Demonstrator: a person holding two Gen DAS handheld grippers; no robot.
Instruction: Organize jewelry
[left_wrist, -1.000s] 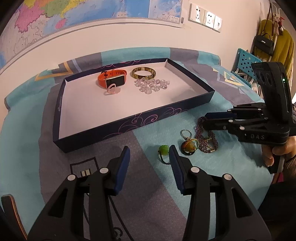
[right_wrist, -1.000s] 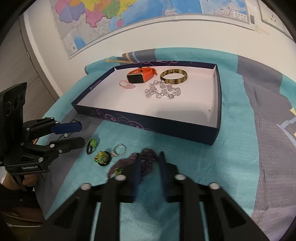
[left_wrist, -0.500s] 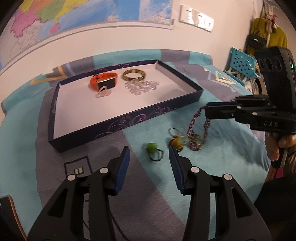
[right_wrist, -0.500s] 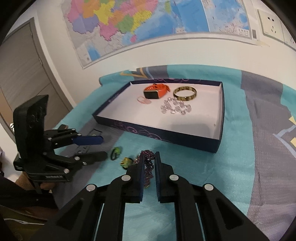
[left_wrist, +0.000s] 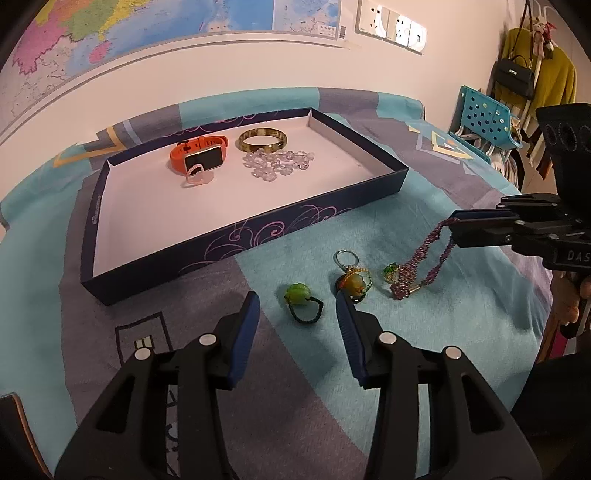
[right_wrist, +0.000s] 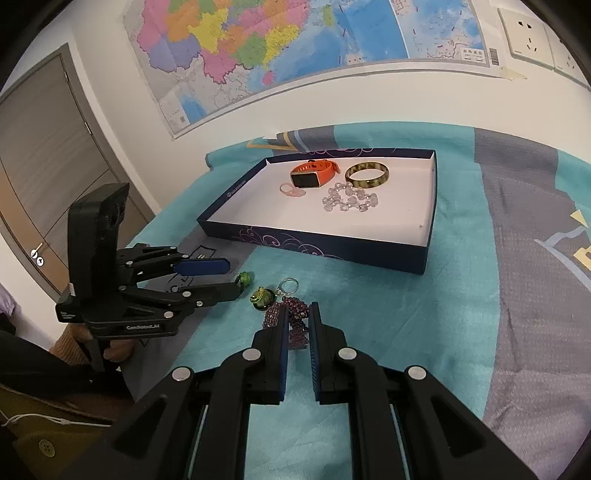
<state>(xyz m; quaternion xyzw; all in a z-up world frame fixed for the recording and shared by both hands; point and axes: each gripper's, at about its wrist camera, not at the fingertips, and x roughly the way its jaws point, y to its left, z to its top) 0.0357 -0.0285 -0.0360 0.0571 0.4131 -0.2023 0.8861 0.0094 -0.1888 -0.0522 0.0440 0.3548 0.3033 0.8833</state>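
left wrist view: the left gripper (left_wrist: 297, 304) hangs over the cloth (left_wrist: 443, 332) with its jaws apart and nothing between the pads. a green ring (left_wrist: 301, 301) lies on the cloth just ahead of the fingertips, in line with the gap. right of it lie a keyring (left_wrist: 351, 277) with a yellow-green charm and a small green bead (left_wrist: 390, 271). the right gripper (left_wrist: 456, 229) enters from the right edge, jaws clamped on the upper end of a purple necklace (left_wrist: 417, 264). the necklace hangs down from the tips; its lower end reaches the cloth beside the bead. a hand (left_wrist: 569, 299) holds the right gripper's handle. the box (left_wrist: 240, 236) stands on the cloth beyond the loose items. inside, toward its far wall, lie an orange watch (left_wrist: 197, 157), a pink ring (left_wrist: 197, 179) touching the watch, a bangle (left_wrist: 263, 140) and a clear bracelet (left_wrist: 279, 166).

right wrist view: the right gripper (right_wrist: 298, 315) has its jaws nearly together, gripping the purple necklace (right_wrist: 295, 312), which bunches ahead of and between the pads. the keyring (right_wrist: 267, 295) lies just left of it. the left gripper (right_wrist: 232, 275) reaches in from the left, jaws apart, tips near the green ring (right_wrist: 245, 277). the box (right_wrist: 332, 251) sits farther back with the watch (right_wrist: 312, 175), pink ring (right_wrist: 290, 190), bangle (right_wrist: 367, 175) and clear bracelet (right_wrist: 349, 199) inside.
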